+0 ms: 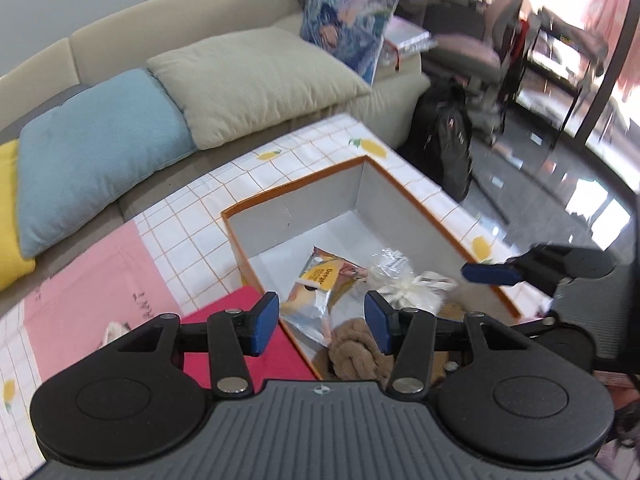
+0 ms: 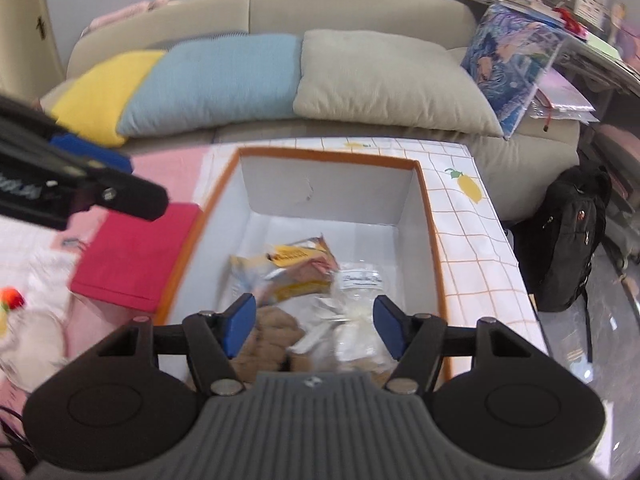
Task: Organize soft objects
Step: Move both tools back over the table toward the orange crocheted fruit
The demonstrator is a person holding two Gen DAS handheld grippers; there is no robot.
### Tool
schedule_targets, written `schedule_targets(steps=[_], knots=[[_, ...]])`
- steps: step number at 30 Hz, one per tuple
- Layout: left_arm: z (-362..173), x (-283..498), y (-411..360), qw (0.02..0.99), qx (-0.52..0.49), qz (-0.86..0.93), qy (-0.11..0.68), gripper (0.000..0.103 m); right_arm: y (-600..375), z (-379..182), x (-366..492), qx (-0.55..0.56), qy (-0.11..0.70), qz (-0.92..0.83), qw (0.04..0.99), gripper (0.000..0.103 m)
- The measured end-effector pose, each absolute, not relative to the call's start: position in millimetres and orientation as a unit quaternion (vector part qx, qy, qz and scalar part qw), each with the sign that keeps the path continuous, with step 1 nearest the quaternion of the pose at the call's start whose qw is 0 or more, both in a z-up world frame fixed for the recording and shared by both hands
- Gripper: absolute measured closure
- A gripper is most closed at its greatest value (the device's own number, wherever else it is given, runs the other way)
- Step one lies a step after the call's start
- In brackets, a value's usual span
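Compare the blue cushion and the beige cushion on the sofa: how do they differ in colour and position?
The blue cushion is light blue; the beige cushion is pale tan. In the right wrist view, the blue cushion sits between a yellow cushion and the beige cushion; the beige cushion lies nearest the patterned picture book. Both rest against the sofa.

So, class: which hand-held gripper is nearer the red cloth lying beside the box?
Left. The left hand-held gripper hovers over the box edge right beside the red cloth; the right hand-held gripper is above the box's middle, farther away.
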State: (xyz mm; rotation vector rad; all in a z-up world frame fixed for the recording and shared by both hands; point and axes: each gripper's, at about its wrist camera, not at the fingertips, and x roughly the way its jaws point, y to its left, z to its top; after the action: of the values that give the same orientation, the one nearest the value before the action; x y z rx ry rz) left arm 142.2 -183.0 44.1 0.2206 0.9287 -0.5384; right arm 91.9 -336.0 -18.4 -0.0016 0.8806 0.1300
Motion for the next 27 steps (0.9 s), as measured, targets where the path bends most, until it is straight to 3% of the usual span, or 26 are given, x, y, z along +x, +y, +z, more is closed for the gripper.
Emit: schedule_targets(steps=[12, 18, 27], knots=[[45, 72, -74, 0.899, 0.032, -0.166, 0.403, 0.045, -265, -11, 42, 0.072, 0.421, 0.085, 0.900, 0.038], [18, 48, -11, 0.892, -0.039, -0.087, 0.441, 0.045, -222, -33, 33, 0.049, 0.453, 0.130, 0.881, 0.038], [-25, 20, 62, 0.870, -0.064, -0.004, 0.489, 0.045, -169, -62, 38, -0.003, 0.482, 0.177, 0.858, 0.038]])
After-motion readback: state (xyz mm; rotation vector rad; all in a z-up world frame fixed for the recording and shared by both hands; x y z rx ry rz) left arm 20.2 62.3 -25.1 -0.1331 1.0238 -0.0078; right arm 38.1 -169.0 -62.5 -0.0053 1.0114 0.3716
